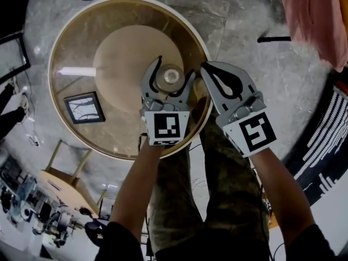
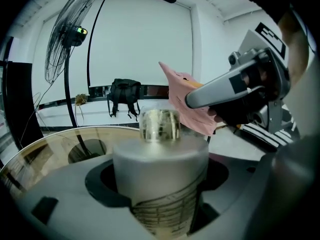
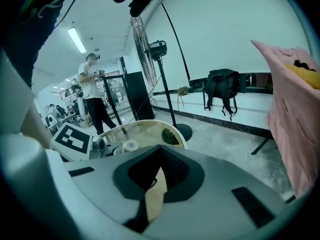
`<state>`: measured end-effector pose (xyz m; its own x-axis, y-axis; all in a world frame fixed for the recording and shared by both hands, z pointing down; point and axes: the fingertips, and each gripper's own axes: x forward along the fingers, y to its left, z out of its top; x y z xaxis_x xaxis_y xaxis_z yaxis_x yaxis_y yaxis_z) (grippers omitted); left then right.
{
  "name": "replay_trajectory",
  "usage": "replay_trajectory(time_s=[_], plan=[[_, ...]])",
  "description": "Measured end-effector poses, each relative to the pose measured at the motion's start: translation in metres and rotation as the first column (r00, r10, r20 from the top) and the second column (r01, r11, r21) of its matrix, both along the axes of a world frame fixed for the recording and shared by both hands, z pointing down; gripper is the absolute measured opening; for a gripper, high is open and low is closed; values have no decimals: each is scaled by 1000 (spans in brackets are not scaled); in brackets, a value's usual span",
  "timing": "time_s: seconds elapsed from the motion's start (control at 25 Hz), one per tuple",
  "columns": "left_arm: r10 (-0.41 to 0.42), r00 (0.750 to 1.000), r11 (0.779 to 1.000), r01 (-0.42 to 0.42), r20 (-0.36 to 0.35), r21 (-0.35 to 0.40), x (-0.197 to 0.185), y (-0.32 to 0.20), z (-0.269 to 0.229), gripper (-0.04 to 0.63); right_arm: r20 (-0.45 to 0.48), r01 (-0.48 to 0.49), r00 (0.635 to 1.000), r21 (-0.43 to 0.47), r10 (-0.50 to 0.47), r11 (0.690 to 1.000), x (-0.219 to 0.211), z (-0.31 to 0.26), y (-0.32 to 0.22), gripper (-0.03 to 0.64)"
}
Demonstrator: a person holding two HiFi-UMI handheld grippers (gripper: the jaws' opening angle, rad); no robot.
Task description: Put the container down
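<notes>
The container (image 1: 171, 78) is a pale cylinder with a clear round cap and printed lines on its side (image 2: 160, 169). My left gripper (image 1: 175, 68) is shut on it, one jaw on each side of its body, and holds it upright over the middle of the round glass table (image 1: 76, 48). Whether its base touches the glass I cannot tell. My right gripper (image 1: 205, 68) hangs just right of it over the table's near right rim, jaws together with nothing between them (image 3: 157, 159). In the left gripper view it shows at upper right (image 2: 235, 89).
A dark framed picture (image 1: 84, 107) lies on the table's left part. A pink cloth (image 1: 321, 15) hangs at the far right, a standing fan (image 2: 70, 34) and a black backpack (image 2: 122, 96) beyond the table. A person (image 3: 92, 94) stands farther off.
</notes>
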<state>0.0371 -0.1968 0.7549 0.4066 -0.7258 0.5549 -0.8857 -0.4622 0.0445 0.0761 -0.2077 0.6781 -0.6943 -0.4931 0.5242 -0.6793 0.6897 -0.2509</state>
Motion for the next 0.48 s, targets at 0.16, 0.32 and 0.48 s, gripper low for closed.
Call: replay_trajectory(time_s=[0.16, 0.32, 0.48], plan=[[1, 1000, 1000, 0, 14, -20, -6, 6, 4, 351, 1, -2, 1000, -6, 2, 1000, -4, 3, 2, 22], [-1, 1000, 1000, 1, 28, -29, -12, 10, 6, 351, 2, 10, 1000, -2, -10, 1000, -9, 2, 6, 21], [-23, 999, 999, 24, 39, -40, -21, 17, 8, 351, -2, 15, 1000, -4, -15, 1000, -12, 2, 8, 22]])
